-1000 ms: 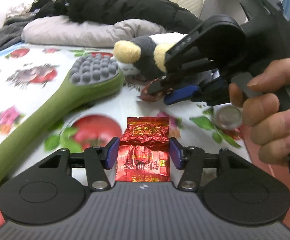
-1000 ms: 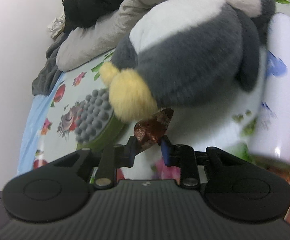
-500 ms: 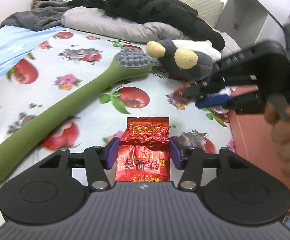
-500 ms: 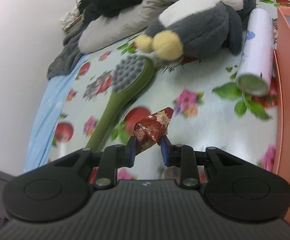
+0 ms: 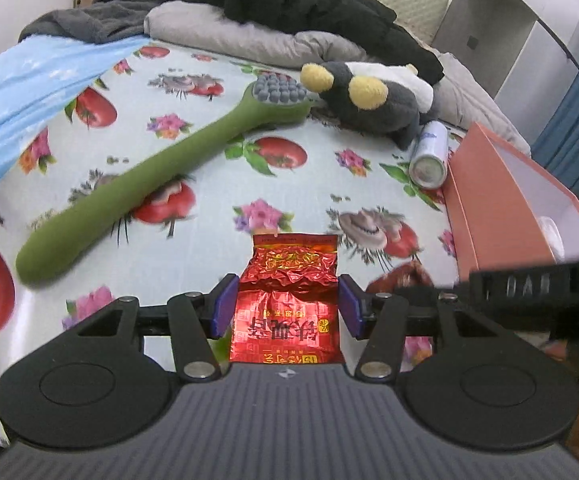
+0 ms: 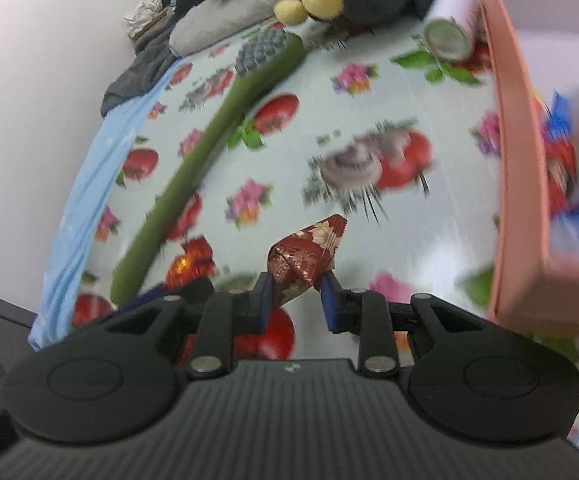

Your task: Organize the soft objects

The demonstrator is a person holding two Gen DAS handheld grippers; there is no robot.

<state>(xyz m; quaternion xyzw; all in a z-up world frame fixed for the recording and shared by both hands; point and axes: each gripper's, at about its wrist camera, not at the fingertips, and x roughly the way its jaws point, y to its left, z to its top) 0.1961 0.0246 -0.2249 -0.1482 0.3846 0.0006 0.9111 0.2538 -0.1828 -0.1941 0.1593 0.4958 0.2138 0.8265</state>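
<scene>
Left gripper [image 5: 285, 308] clamps red foil packet [image 5: 287, 300] by its sides; right gripper [image 6: 295, 296] pinches dark-red packet [image 6: 309, 250] at its bottom. Both look light, crinkly, slippery: hold the seams. Pink box [image 6: 523, 184] at 2 o'clock.

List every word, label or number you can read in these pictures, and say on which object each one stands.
"铁观音": large characters, seen upside down, on the red foil packet; its smaller print is too small to read.
Right gripper: raised letters on its body, seen in the left wrist view, too blurred to read.
Spray can: blue print, too small to read.
Dark red packet: only a floral pattern shows, no text.
</scene>
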